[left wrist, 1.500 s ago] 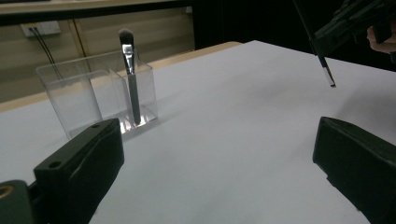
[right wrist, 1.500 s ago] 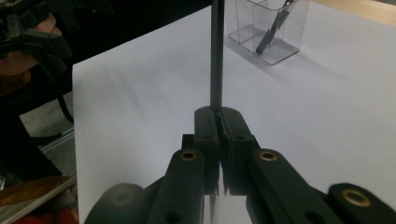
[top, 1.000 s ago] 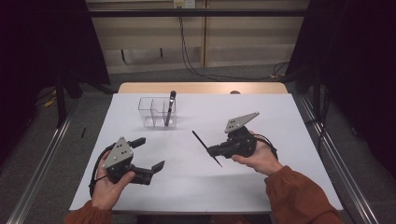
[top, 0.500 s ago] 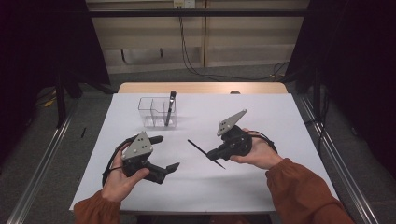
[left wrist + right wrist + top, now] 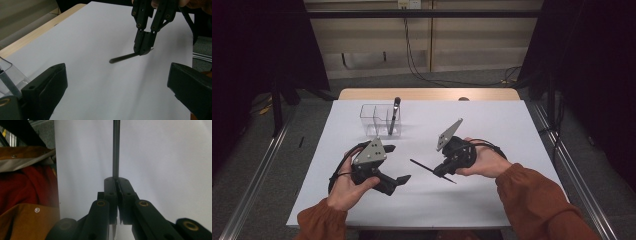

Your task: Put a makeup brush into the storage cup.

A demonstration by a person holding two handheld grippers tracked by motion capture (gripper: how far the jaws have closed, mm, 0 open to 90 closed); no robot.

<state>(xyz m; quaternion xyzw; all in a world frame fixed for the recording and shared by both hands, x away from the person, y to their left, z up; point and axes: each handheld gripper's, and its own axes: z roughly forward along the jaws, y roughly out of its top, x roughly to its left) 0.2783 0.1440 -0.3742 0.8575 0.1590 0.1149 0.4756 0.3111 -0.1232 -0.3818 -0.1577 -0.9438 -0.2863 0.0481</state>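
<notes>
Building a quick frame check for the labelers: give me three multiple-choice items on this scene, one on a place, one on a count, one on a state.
1. Where does the clear plastic compartment box stand?
A. far left part of the white table
B. near right corner
C. on the floor

2. How many dark pens stand in that box?
A. none
B. one
C. three

3. How are the right gripper jaws?
A. wide open
B. shut on nothing
C. shut on the thin black pen

Key: 1 A, the high view shows the box beyond the left gripper; 2 B, one upright dark pen leans there; 3 C, the right gripper view shows the jaws clamped on its end.
</notes>
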